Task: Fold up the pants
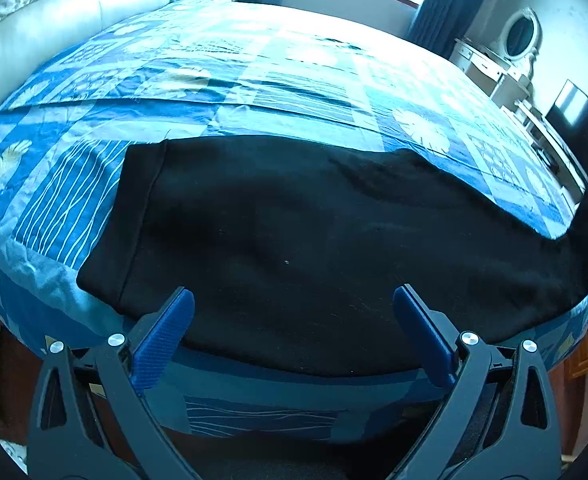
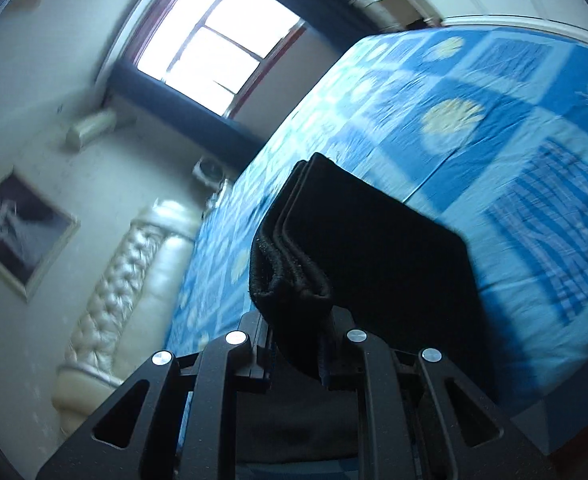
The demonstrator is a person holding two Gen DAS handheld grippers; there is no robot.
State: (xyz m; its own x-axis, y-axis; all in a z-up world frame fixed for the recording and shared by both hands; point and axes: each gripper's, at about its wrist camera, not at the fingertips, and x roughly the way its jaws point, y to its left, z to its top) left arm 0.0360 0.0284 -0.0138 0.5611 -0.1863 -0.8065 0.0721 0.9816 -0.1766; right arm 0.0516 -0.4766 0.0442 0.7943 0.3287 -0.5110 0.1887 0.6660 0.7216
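Blue patchwork bedspread (image 1: 278, 80) covers the bed. Black pants (image 1: 294, 240) lie flat along its near edge. Left gripper (image 1: 294, 320) hovers above them, jaws wide apart, empty. Right gripper (image 2: 298, 320) is clamped on the pants' bunched, thick, layered hem, lifted off the bed.

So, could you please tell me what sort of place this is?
Most likely a home bedroom: black pants lie on a bed with a blue patchwork bedspread and a tufted cream headboard, and a white dressing table with an oval mirror stands by the wall.
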